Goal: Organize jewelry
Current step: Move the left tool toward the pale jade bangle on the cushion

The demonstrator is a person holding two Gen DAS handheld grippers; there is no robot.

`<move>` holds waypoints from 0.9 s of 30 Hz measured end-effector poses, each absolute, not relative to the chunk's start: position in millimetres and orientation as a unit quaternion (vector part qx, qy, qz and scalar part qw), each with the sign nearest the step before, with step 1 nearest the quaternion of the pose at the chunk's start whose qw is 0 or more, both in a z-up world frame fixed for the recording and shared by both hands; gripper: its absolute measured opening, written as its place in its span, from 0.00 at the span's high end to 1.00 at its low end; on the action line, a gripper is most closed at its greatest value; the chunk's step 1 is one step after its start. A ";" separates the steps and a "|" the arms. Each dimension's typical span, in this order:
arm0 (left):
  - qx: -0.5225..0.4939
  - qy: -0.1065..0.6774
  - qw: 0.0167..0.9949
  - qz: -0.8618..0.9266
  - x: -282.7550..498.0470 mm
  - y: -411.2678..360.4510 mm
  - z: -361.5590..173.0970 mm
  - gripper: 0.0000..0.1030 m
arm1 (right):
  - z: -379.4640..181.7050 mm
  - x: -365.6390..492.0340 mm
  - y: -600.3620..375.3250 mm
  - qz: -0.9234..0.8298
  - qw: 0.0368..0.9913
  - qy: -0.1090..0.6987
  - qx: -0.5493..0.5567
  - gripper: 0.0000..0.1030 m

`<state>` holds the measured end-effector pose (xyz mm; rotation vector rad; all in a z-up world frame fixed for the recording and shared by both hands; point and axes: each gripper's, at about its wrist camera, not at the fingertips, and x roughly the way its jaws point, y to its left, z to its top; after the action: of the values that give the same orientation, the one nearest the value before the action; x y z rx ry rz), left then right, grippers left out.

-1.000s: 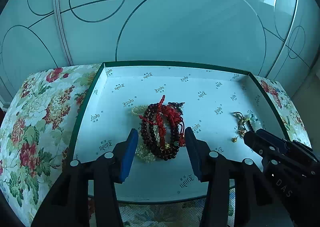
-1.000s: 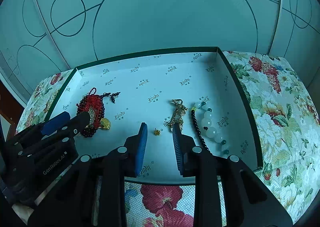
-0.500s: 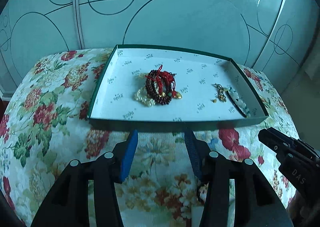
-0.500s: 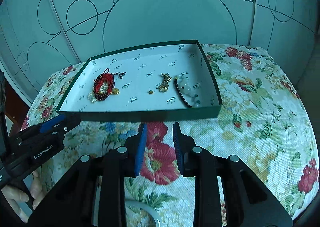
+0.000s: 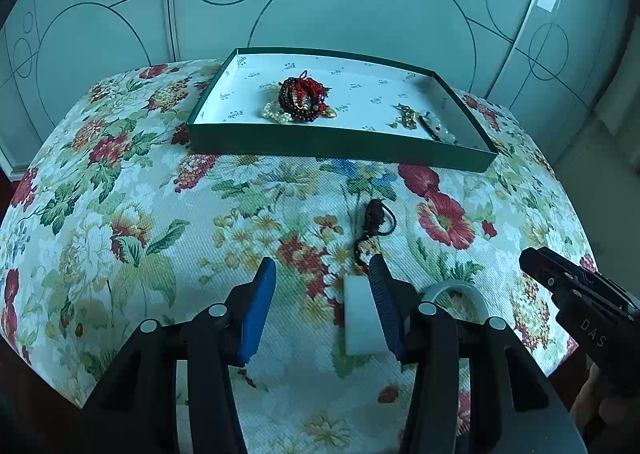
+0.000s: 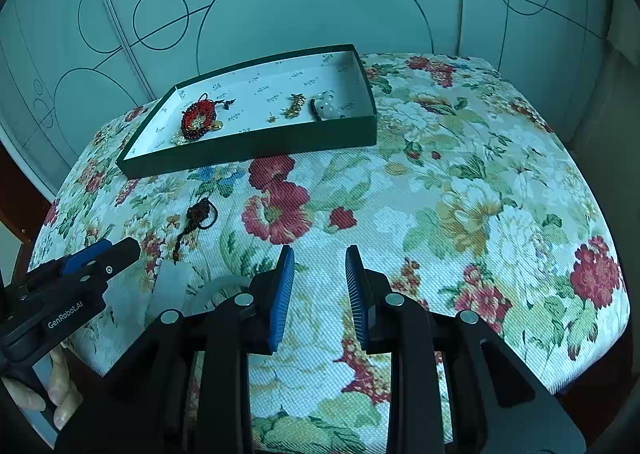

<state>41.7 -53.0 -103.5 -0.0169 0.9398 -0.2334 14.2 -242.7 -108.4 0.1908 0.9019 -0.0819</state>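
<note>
Down on the floral cushion (image 5: 120, 214), short of the green tray (image 5: 340, 142), a white jade-like pendant (image 5: 362, 318) on a dark knotted cord (image 5: 374, 222) is lying loose, and beside it a pale bangle (image 5: 456, 290) is peeking out behind the finger. The left gripper (image 5: 322, 294) is hovering right over the pendant, fingers spread wide, nothing between them; its right pad is sitting just beside the slab's edge. The right gripper (image 6: 320, 286) is hanging over bare fabric, fingers also parted and empty.

That pendant is looking like a smooth, hard slab: probably slick, probably chip-prone, so squeezing it across its flat faces or narrow sides seems wiser than dragging it. The cord is limp and light; lifting by it would likely leave the stone swinging.

Its long axis is running from the gripper toward the tray, slab end nearest the tongs, cord trailing away and curling into a loop at the knot. In the tray, red bead bracelets (image 5: 302, 100), a gold chain (image 5: 406, 116) and a pale bead strand (image 6: 326, 108) are already resting.
</note>
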 end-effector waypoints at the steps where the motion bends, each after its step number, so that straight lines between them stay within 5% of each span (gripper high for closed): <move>1: -0.006 0.451 0.886 -0.112 37.9 -55.4 -102.6 0.53 | -108.2 10.6 -246.1 -0.041 0.895 0.434 0.095 0.74; 14: 0.027 0.456 0.880 -0.132 1.6 -115.0 -106.4 0.53 | -109.4 -24.1 -287.6 -0.063 0.895 0.426 0.115 0.74; 18: 0.026 0.454 0.880 -0.139 -2.2 -130.8 -108.6 0.37 | -111.9 -31.1 -303.5 -0.074 0.894 0.423 0.125 0.74; 27: 0.029 0.459 0.876 -0.147 -2.2 -157.6 -117.1 0.31 | -116.0 -37.6 -327.3 -0.081 0.892 0.417 0.152 0.74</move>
<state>-2.2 -157.6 -117.1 0.0609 0.9585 -0.3076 -37.6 -327.3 -116.0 0.3145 0.8663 -0.1682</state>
